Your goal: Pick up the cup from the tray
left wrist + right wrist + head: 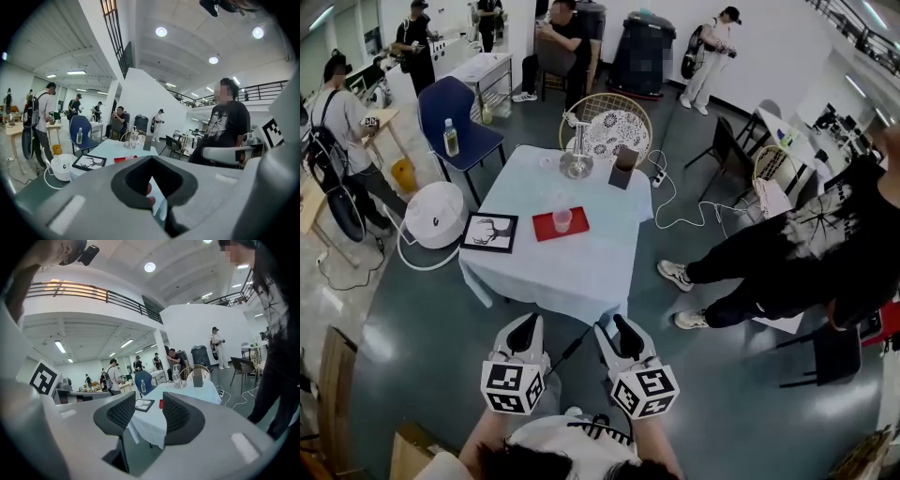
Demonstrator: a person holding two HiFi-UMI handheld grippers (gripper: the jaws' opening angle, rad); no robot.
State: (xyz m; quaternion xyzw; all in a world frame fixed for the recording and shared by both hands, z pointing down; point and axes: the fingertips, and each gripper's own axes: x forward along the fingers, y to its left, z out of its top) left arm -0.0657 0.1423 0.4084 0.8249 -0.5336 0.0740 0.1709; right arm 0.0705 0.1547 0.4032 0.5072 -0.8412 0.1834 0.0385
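1. Right gripper [149, 412] is parted and empty. The left gripper [523, 334] seems clenched on nothing. Both are well short of the table's [581, 267] near edge.
2. The cup [562, 219] stands on the red tray [544, 228] mid-table. It looks light, so an off-centre approach could topple it.
3. A hard squeeze might crumple it.

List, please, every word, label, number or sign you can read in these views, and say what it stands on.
Nothing here reads as words or numbers.
Marker cubes: black-and-white square patterns, no letters.
Bottle on the blue chair: label too small to read.
White round device on the floor: dark mark, too small.
Black shirt of the standing person: pale print, blurred.
Framed picture: a drawing, no words.
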